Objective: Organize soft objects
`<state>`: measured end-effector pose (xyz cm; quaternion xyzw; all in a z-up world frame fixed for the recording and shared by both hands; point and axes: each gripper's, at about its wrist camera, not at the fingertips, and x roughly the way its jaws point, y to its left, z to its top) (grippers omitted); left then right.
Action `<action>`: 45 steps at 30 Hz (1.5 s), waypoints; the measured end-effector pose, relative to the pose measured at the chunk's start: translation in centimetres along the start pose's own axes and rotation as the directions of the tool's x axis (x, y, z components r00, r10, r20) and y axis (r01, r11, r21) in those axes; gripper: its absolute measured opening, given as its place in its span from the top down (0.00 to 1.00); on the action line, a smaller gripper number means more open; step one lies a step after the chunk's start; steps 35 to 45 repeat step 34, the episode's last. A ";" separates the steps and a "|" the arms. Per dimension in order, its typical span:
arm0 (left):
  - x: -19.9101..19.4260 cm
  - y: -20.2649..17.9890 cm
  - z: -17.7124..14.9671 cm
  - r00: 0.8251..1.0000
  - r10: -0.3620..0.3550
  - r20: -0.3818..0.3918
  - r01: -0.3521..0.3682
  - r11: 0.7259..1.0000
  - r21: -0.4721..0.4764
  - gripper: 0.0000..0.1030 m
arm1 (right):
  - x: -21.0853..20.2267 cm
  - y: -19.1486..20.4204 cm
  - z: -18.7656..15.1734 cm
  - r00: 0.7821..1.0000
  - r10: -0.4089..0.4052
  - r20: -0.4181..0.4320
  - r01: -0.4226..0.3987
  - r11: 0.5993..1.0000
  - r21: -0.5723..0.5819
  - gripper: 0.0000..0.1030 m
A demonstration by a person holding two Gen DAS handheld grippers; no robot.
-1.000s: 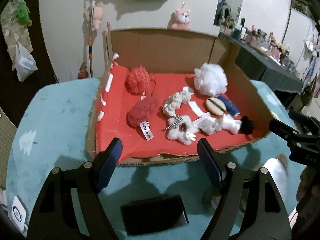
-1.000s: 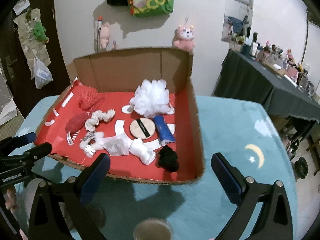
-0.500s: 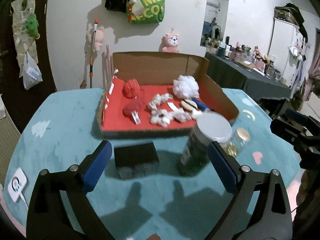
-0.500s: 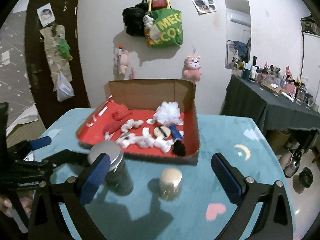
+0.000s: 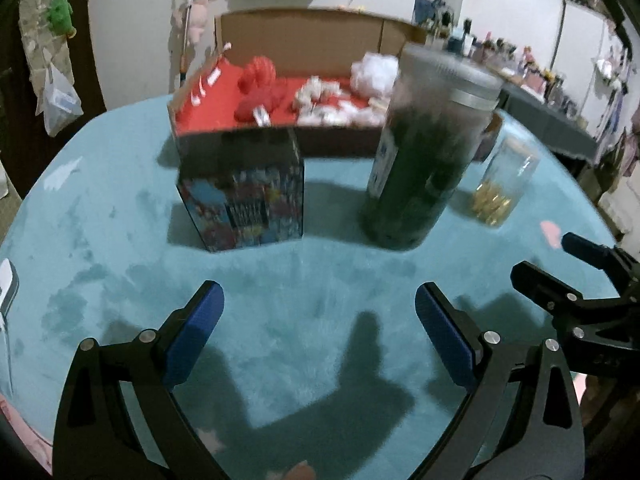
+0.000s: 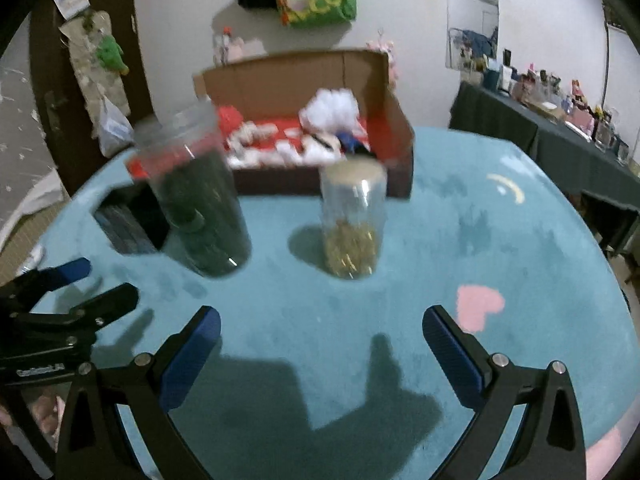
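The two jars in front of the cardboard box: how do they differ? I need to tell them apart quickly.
The tall jar is larger and packed almost to its lid with dark green contents; the short jar is smaller, mostly clear, with only a low golden layer at its bottom. The tall jar stands beside the dark printed box; the short jar stands apart on the teal cloth. Both are upright, lidded and transparent.

A teal counter (image 6: pixel 460 240) bears a pink heart (image 6: pixel 479 306). The brown cardboard box (image 5: pixel 320 28) has a red lining, holding red and white soft objects (image 5: pixel 260 84). Blue-padded black fingers (image 5: pixel 192 332) frame a multicoloured printed tin (image 5: pixel 244 204).
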<state>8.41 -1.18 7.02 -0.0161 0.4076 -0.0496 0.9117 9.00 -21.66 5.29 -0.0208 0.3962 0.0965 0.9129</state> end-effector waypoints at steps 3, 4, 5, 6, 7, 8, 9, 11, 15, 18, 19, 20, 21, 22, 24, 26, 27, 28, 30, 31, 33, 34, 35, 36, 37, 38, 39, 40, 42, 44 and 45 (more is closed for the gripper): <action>1.5 -0.3 -0.5 0.999 0.037 -0.029 -0.037 0.999 0.010 0.05 | 1.5 -0.4 -0.6 1.000 -0.004 -0.030 0.004 1.000 0.014 0.00; 2.0 -0.3 -0.6 0.998 0.055 -0.036 -0.054 0.998 0.016 0.05 | 1.9 -0.6 -0.6 0.999 -0.009 -0.038 0.010 1.000 0.017 0.00; 2.3 -0.4 -0.7 0.997 0.063 -0.041 -0.062 0.998 0.017 0.05 | 2.4 -0.7 -0.7 0.998 -0.027 -0.049 0.027 1.000 0.013 0.00; 2.6 -0.3 -0.7 0.996 0.071 -0.048 -0.070 0.997 0.016 0.05 | 2.7 -0.8 -0.8 0.998 -0.041 -0.054 0.041 0.999 0.011 0.00; 2.9 -0.3 -0.7 0.996 0.077 -0.055 -0.077 0.997 0.015 0.05 | 3.1 -0.9 -0.8 0.997 -0.056 -0.060 0.057 0.998 0.008 0.00; 3.1 -0.2 -0.8 0.995 0.082 -0.058 -0.082 0.997 0.014 0.04 | 3.4 -1.1 -0.9 0.995 -0.067 -0.068 0.068 0.998 0.009 0.00; 3.4 -0.1 -0.8 0.994 0.089 -0.063 -0.088 0.996 0.014 0.04 | 3.7 -1.2 -0.9 0.995 -0.067 -0.075 0.069 0.998 0.014 0.00; 3.6 -0.1 -0.9 0.994 0.093 -0.063 -0.093 0.996 0.006 0.04 | 3.8 -1.4 -0.9 0.995 -0.059 -0.077 0.061 0.998 0.023 0.00; 3.6 -0.2 -1.1 0.993 0.102 -0.059 -0.102 0.995 0.001 0.03 | 3.9 -1.2 -1.0 0.994 -0.070 -0.080 0.071 0.997 0.017 0.00; 4.0 -0.1 -0.8 0.993 0.100 -0.059 -0.101 0.995 -0.008 0.03 | 3.9 -1.2 -1.0 0.994 -0.069 -0.079 0.070 0.997 0.021 0.00; 4.0 -0.1 -0.8 0.993 0.100 -0.058 -0.101 0.995 -0.007 0.03 | 3.9 -1.2 -1.0 0.995 -0.068 -0.079 0.070 0.997 0.023 0.00; 4.0 -0.1 -0.8 0.993 0.101 -0.057 -0.101 0.995 -0.008 0.03 | 3.9 -1.2 -0.9 0.995 -0.068 -0.079 0.070 0.997 0.023 0.00; 4.1 -0.1 -0.7 0.993 0.101 -0.057 -0.101 0.995 -0.008 0.03 | 3.9 -1.2 -0.9 0.995 -0.068 -0.079 0.070 0.997 0.023 0.00; 4.1 -0.1 -0.8 0.993 0.101 -0.056 -0.101 0.995 -0.008 0.03 | 3.9 -1.2 -0.9 0.995 -0.067 -0.079 0.069 0.997 0.024 0.00; 4.1 -0.1 -0.7 0.993 0.100 -0.056 -0.101 0.995 -0.008 0.03 | 3.9 -1.2 -0.9 0.995 -0.067 -0.080 0.069 0.997 0.026 0.00; 4.0 -0.1 -0.7 0.994 0.099 -0.055 -0.100 0.995 -0.008 0.03 | 3.9 -1.2 -0.9 0.995 -0.067 -0.079 0.070 0.997 0.027 0.00; 4.0 -0.1 -0.8 0.994 0.099 -0.055 -0.100 0.995 -0.009 0.03 | 3.9 -1.2 -0.9 0.995 -0.067 -0.079 0.070 0.997 0.027 0.00; 4.0 0.0 -0.8 0.994 0.098 -0.054 -0.099 0.995 -0.009 0.03 | 3.9 -1.2 -0.9 0.995 -0.068 -0.079 0.070 0.997 0.026 0.00; 4.0 -0.1 -0.8 0.994 0.099 -0.055 -0.100 0.995 -0.009 0.03 | 3.9 -1.2 -0.9 0.995 -0.069 -0.079 0.071 0.997 0.026 0.00; 4.0 -0.1 -0.8 0.994 0.099 -0.055 -0.100 0.995 -0.009 0.03 | 3.9 -1.2 -0.9 0.995 -0.069 -0.079 0.071 0.997 0.025 0.00; 4.0 -0.1 -0.8 0.994 0.099 -0.055 -0.099 0.995 -0.009 0.03 | 3.9 -1.2 -0.9 0.994 -0.071 -0.078 0.073 0.997 0.024 0.00; 4.0 -0.1 -0.8 0.994 0.099 -0.055 -0.099 0.995 -0.009 0.03 | 3.9 -1.2 -0.9 0.994 -0.072 -0.078 0.074 0.997 0.024 0.00; 4.0 -0.1 -0.8 0.994 0.099 -0.055 -0.099 0.995 -0.009 0.03 | 3.9 -1.2 -0.9 0.994 -0.072 -0.078 0.074 0.997 0.024 0.00; 4.0 -0.1 -0.8 0.994 0.099 -0.055 -0.099 0.995 -0.009 0.03 | 3.9 -1.2 -0.9 0.994 -0.072 -0.078 0.074 0.997 0.024 0.00; 4.0 -0.1 -0.8 0.994 0.099 -0.055 -0.099 0.995 -0.009 0.03 | 3.9 -1.2 -0.9 0.994 -0.072 -0.078 0.074 0.997 0.024 0.00; 4.0 -0.1 -0.8 0.994 0.099 -0.055 -0.099 0.995 -0.009 0.03 | 3.9 -1.2 -0.9 0.994 -0.072 -0.078 0.074 0.997 0.024 0.00; 4.0 -0.1 -0.8 0.994 0.099 -0.055 -0.099 0.995 -0.009 0.03 | 3.9 -1.2 -0.9 0.994 -0.072 -0.078 0.074 0.997 0.024 0.00; 4.0 -0.1 -0.8 0.994 0.099 -0.055 -0.099 0.995 -0.009 0.03 | 3.9 -1.2 -0.9 0.994 -0.072 -0.078 0.074 0.997 0.024 0.00; 4.0 -0.1 -0.8 0.994 0.099 -0.055 -0.099 0.995 -0.009 0.03 | 3.9 -1.2 -0.9 0.994 -0.072 -0.078 0.074 0.997 0.024 0.00; 4.0 -0.1 -0.8 0.994 0.099 -0.055 -0.099 0.995 -0.009 0.03 | 3.9 -1.2 -0.9 0.994 -0.072 -0.078 0.074 0.997 0.024 0.00; 4.0 -0.1 -0.8 0.994 0.099 -0.055 -0.099 0.995 -0.009 0.03 | 3.9 -1.2 -0.9 0.994 -0.072 -0.078 0.074 0.997 0.024 0.00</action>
